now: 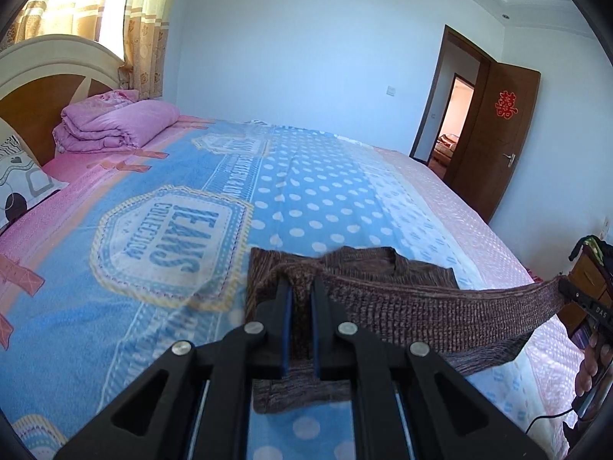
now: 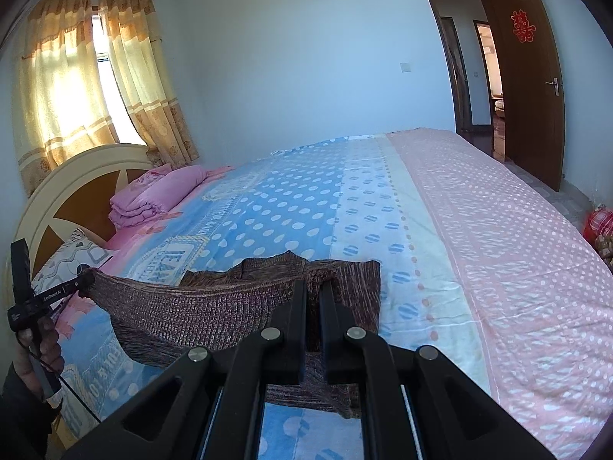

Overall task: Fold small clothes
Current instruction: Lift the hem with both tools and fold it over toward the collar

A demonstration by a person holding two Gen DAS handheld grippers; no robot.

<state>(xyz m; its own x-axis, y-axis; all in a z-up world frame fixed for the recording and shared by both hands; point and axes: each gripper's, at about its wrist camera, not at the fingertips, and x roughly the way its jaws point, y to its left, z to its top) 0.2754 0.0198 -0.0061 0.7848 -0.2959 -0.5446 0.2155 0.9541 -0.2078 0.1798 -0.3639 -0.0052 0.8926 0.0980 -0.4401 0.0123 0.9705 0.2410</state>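
A small brown knitted sweater [image 1: 413, 299] lies on the bed, its near hem lifted. My left gripper [image 1: 300, 287] is shut on one corner of the hem. My right gripper [image 2: 314, 287] is shut on the other corner of the sweater [image 2: 214, 306]. The hem stretches taut between them, a little above the bedspread. The right gripper also shows at the right edge of the left wrist view [image 1: 571, 291]. The left gripper shows at the left edge of the right wrist view [image 2: 82, 281]. The sweater's far part with the neckline rests flat on the bed.
The bed has a blue, white and pink bedspread [image 1: 306, 191]. A folded pink quilt [image 1: 111, 126] and a patterned pillow [image 1: 19, 176] lie by the headboard [image 1: 34, 88]. An open brown door [image 1: 498, 142] stands beyond the bed. A red bag [image 2: 601, 226] sits on the floor.
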